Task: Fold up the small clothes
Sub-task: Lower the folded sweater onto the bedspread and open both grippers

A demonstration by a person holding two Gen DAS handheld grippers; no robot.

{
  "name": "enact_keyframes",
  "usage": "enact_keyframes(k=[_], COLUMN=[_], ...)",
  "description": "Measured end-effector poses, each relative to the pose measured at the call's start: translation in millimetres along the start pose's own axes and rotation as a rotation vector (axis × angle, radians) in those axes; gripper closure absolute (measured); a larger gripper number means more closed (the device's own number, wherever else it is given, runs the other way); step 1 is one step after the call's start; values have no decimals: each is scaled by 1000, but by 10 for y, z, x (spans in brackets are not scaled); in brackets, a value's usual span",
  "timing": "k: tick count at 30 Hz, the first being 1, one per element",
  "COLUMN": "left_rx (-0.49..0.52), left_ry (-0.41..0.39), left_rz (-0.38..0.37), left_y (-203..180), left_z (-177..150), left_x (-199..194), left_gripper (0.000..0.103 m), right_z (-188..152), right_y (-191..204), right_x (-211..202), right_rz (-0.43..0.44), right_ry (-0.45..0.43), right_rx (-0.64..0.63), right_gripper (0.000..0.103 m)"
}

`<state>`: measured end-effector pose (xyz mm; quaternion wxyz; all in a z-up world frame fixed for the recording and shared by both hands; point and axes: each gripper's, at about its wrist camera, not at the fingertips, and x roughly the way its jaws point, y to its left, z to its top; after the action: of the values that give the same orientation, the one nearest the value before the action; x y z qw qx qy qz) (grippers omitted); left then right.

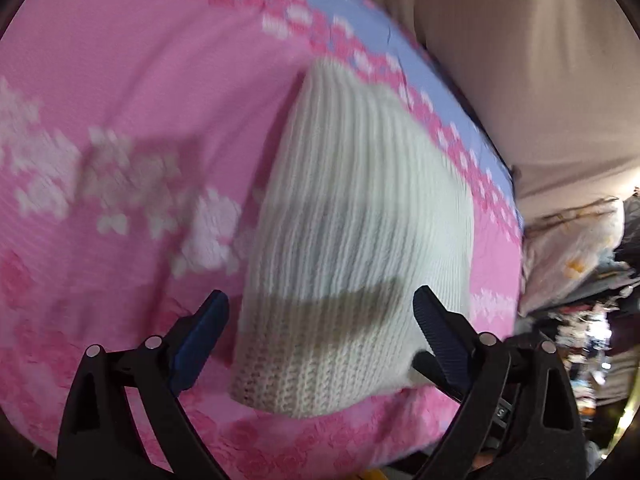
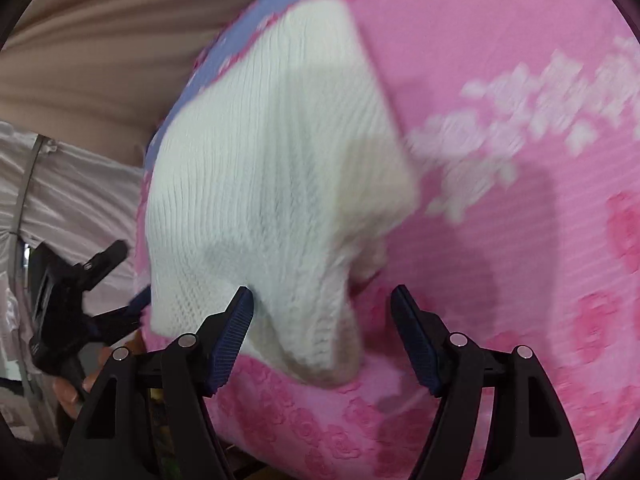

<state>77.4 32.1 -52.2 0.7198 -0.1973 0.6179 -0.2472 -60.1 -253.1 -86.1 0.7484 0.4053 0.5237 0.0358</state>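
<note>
A small white ribbed knit garment (image 1: 340, 220) lies on a pink flowered bed cover (image 1: 120, 100). In the left wrist view my left gripper (image 1: 320, 320) is open, its jaws wide on either side of the garment's near hem, just above it. In the right wrist view the garment (image 2: 280, 152) lies tilted with a near corner hanging toward the bed's edge. My right gripper (image 2: 322, 320) is open, its jaws on either side of that corner. The left gripper (image 2: 80, 280) shows at the left edge of the right wrist view, beside the garment.
The bed cover has a blue strip (image 1: 360, 12) along its far edge. A beige curtain (image 1: 520, 60) hangs behind the bed. Cluttered pillows and bags (image 1: 580, 260) sit at the right. A pale zipped fabric wall (image 2: 60, 184) stands left of the bed.
</note>
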Motion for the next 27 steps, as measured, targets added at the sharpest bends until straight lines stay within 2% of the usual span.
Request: enact_keyframes(k=[1,2,4,5,8,10,11,12,13,14,16,17,18,19,21,22,23,25,27], left_rx=[6,12,-4,-6,45,70,75,78,82,83,53,56,72,107,152,182,209,259,291], left_ry=[36,60,60,52,8,27,51,69,91,96,66,46,20,-25,-74,-105,-127,-170,-199], left_rz=[-13,-21,-39,-56,-102,-89,-63,-13,74,121,126,148,183,235,278,295,299,290,290], left_y=[26,43,55,26,-173,-244,-231,-195,-129,-75,-34,-50,-85,-158,-292,-406,-524,-741,-906], left_z=[-19,-42,-51,-46,-87,-183,-241,-291,-369,-432,-510,-521,-522,-506,-449,-384,-323,-190,-31], left_x=[74,108,85,26,-234,-218,-120,6,173,262,197,113,21,-107,-237,-294,-327,-332,-256], left_gripper=[42,62,77,81,81,80,79,78,74,63,56,49,47,44,44,44,43,43,43], right_z=[-21,-21,49,104,220,240,227,223,206,147,28,-10,-26,-27,-10,47,100,274,456], right_y=[54,115,254,351,770,999,1044,1004,903,713,307,191,143,137,142,145,138,121,152], right_x=[51,68,154,125,-297,-605,-686,-658,-554,-323,42,-3,-132,-264,-502,-599,-641,-631,-498], right_rz=[1,-7,-56,-76,-129,-186,-211,-216,-219,-237,-305,-242,-190,-175,-150,-126,-109,-79,-96], right_ry=[-6,-15,13,11,-76,-140,-146,-120,-68,9,118,94,54,19,-50,-81,-93,-118,-138], right_rx=[-13,-41,-95,-130,-279,-382,-423,-426,-412,-382,-291,-226,-166,-137,-121,-109,-96,-67,-75], right_gripper=[32,48,75,82,85,85,85,85,81,76,74,73,71,68,63,55,51,51,50])
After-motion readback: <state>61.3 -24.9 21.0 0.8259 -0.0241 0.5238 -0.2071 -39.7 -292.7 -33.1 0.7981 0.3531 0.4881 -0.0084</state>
